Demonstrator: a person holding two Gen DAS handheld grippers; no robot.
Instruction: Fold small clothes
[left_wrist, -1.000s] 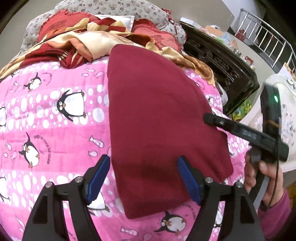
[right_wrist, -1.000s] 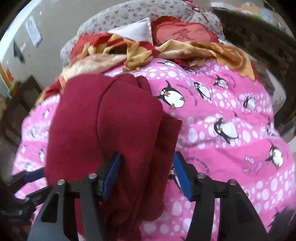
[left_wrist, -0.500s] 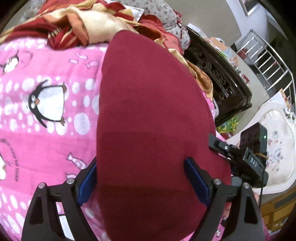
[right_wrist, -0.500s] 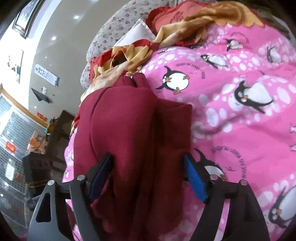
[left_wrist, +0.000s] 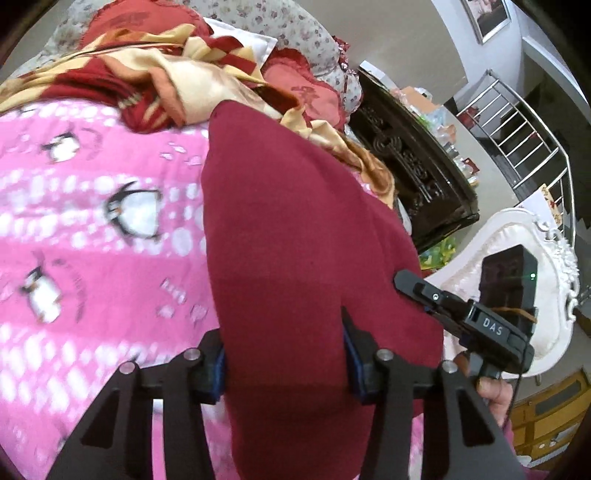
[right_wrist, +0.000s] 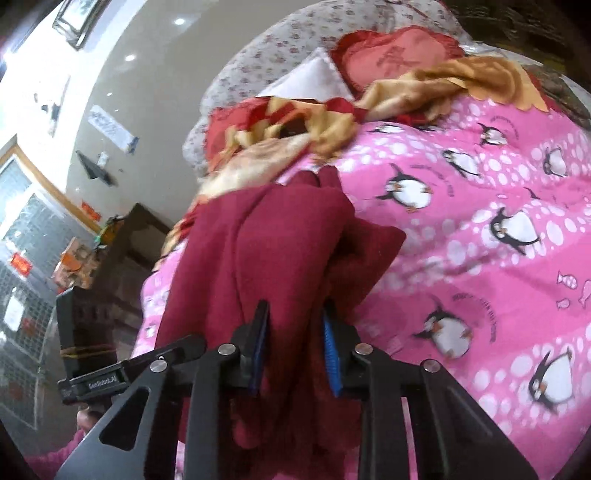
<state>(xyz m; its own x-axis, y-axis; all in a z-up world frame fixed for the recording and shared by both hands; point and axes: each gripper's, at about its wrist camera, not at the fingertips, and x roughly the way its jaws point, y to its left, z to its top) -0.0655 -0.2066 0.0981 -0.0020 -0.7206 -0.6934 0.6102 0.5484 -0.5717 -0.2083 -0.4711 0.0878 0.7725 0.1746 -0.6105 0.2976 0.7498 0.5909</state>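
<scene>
The bed under me wears a pink penguin-print quilt (left_wrist: 92, 266), which fills most of both views. At its far end a crumpled red and gold blanket (left_wrist: 155, 85) is heaped against a floral pillow (left_wrist: 295, 40) and a red cushion (left_wrist: 314, 99). Beyond the bed's edge, in my left view, stands a dark carved cabinet (left_wrist: 417, 166), and nearer to me a white ornate headboard (left_wrist: 524, 258).

The maroon garment (left_wrist: 295, 240) lies on the quilt, stretching from my claws toward the blanket heap. From my left wrist it looks broad and smooth, narrowing to a point at the far end. From my right wrist the same cloth (right_wrist: 266, 251) is bunched into long folds, with one corner sticking out to the right over the quilt.

My left claw (left_wrist: 284, 365) is clenched on the garment's near edge, the cloth passing between its blue pads. My right claw (right_wrist: 293, 358) is likewise grasping the garment, its pads pressed into the gathered folds. Each claw shows in the other's view, just beside the cloth.
</scene>
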